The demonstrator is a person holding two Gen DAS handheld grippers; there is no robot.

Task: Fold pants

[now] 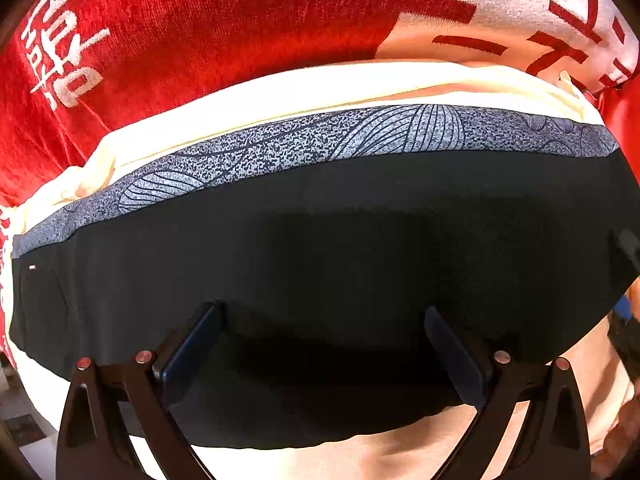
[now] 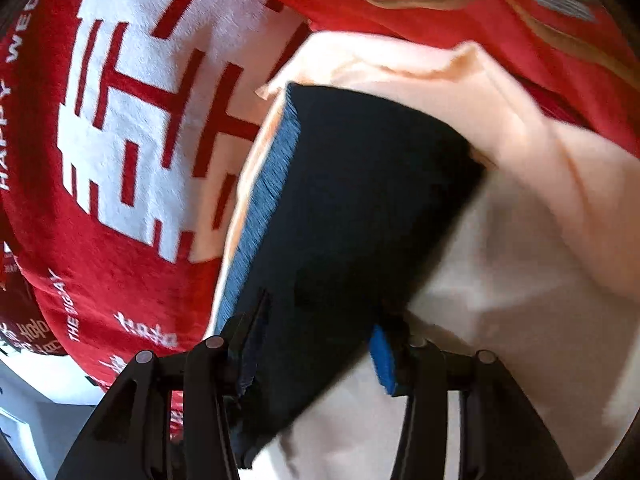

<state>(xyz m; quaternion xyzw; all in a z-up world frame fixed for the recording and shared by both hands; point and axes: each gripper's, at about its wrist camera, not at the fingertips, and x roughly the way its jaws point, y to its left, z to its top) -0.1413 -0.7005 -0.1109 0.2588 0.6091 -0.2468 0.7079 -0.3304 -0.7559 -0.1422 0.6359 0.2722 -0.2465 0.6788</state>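
Note:
The pants (image 1: 340, 232) are black with a grey patterned waistband (image 1: 320, 140). They lie folded flat on a cream cloth (image 1: 280, 88). My left gripper (image 1: 320, 344) is open just above the black fabric, its blue pads (image 1: 188, 348) wide apart with nothing between them. In the right wrist view the folded pants (image 2: 360, 208) show as a dark block with a blue-grey edge (image 2: 264, 208). My right gripper (image 2: 316, 344) is open over the near end of the pants, its blue pad (image 2: 382, 360) on the right side.
A red blanket with white characters (image 1: 180, 32) covers the surface beneath the cream cloth (image 2: 520, 280). It also shows in the right wrist view (image 2: 120, 120). A bit of floor shows at the lower left (image 2: 24, 400).

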